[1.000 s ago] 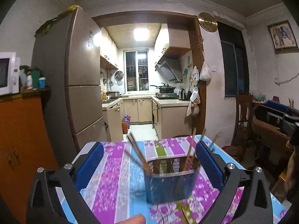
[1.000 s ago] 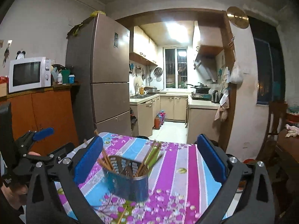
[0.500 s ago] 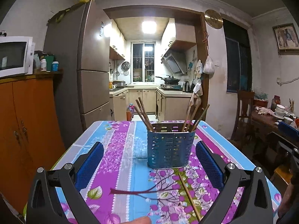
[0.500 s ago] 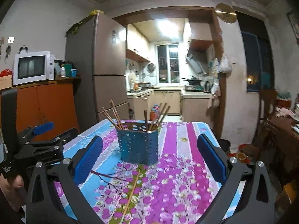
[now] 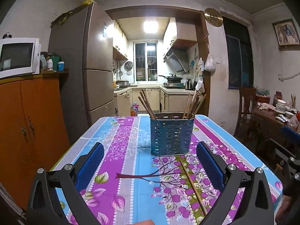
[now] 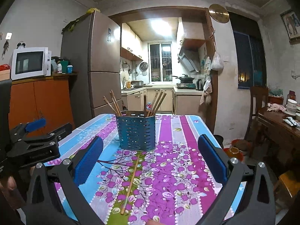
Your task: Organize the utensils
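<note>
Claws: left claw [image 5: 150,166] and right claw [image 6: 150,158] both gape, empty.
Stray: thin wooden chopstick [image 6: 130,182] lies flat on floral-clothed desk [image 6: 180,161], before blue perforated metal holder [image 6: 136,131].
Risk: it may roll from pads (low profile), or nudge the holder over.

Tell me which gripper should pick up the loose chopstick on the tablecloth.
Probably the right. In the right wrist view the loose chopstick lies between the open right gripper's fingers, nearly along its axis. In the left wrist view it sits off toward the left gripper's right finger.
</note>
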`<action>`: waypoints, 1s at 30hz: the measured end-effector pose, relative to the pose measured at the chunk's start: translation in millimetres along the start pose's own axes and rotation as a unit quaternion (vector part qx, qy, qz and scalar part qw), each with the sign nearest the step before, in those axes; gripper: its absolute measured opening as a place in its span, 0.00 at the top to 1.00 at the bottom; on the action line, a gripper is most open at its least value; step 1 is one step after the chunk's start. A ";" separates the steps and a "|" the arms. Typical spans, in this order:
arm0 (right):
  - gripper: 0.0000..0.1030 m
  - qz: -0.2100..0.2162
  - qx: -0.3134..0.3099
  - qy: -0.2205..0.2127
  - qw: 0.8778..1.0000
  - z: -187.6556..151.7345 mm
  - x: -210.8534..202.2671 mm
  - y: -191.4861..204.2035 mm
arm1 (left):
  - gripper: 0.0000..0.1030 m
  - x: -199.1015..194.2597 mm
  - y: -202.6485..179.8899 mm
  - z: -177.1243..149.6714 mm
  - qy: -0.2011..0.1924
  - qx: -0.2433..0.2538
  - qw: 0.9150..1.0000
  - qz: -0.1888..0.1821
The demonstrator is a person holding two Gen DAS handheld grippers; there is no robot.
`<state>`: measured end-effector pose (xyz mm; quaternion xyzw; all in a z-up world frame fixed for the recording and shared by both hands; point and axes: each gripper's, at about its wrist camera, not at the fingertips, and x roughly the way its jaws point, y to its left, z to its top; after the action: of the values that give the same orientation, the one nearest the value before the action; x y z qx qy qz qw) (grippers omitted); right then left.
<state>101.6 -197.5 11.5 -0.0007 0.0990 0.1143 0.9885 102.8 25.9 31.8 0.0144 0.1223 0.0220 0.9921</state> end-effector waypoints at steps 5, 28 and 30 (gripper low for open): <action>0.05 -0.008 -0.001 -0.005 1.000 -3.0 -10.8 4.1 | 0.05 -10.7 4.7 -6.8 0.007 -0.017 1.000 0.000; 0.05 -0.025 -0.017 -0.068 0.997 -17.9 -56.3 24.0 | 0.05 -75.9 11.7 -19.3 -0.061 -0.020 0.998 0.005; 0.05 -0.028 -0.019 -0.075 0.997 -17.9 -59.2 24.6 | 0.05 -78.7 10.7 -19.1 -0.066 -0.019 0.998 0.005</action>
<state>36.0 -187.4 6.1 -0.0137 0.0228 0.0886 0.9957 21.4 33.3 32.6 -0.0021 0.0560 0.0278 0.9980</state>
